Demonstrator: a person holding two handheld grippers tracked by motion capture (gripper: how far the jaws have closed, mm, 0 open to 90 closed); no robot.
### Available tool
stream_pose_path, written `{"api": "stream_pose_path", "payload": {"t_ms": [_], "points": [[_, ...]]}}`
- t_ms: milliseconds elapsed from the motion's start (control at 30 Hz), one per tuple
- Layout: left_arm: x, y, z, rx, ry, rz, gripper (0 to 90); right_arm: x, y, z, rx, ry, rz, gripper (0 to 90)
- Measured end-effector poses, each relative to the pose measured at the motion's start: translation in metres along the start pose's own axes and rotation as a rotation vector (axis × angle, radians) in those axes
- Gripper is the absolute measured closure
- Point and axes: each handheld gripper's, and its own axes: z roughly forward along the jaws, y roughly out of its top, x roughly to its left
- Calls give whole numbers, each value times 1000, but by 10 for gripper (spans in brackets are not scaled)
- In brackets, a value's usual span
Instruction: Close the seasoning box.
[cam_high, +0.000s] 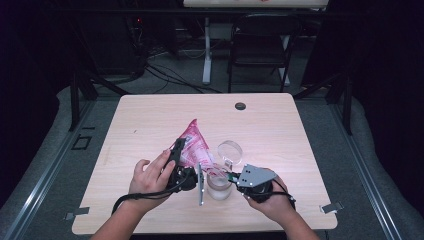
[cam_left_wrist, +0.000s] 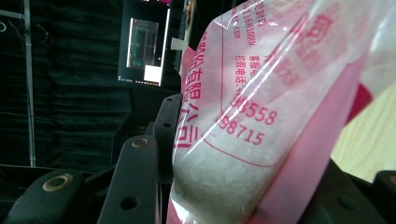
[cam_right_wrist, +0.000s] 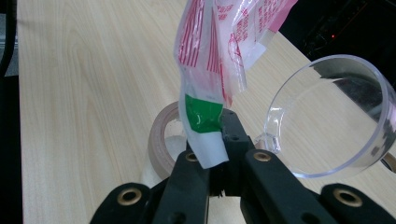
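A pink printed bag of white granules hangs tilted over the table. My left gripper is shut on its body; in the left gripper view the bag sits squeezed between the black jaws. My right gripper is shut on the bag's lower corner, which has a green patch. That corner hangs just above the mouth of a small glass jar holding some white granules. The jar stands between both hands, its clear hinged lid swung open behind it.
A black round grommet sits near the table's far edge. A dark folding chair and a white table leg stand beyond the table. Clips mark the front corners.
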Motion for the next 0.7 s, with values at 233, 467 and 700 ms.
{"api": "stream_pose_path", "payload": {"t_ms": [233, 467, 700], "points": [[0, 0, 0, -2, 1, -1, 624, 0, 0, 1, -2, 3, 3, 900], [0, 1, 0, -4, 1, -3, 624, 0, -1, 1, 0, 1, 3, 900], [0, 1, 0, -5, 3, -3, 624, 0, -1, 1, 1, 1, 3, 900]]}}
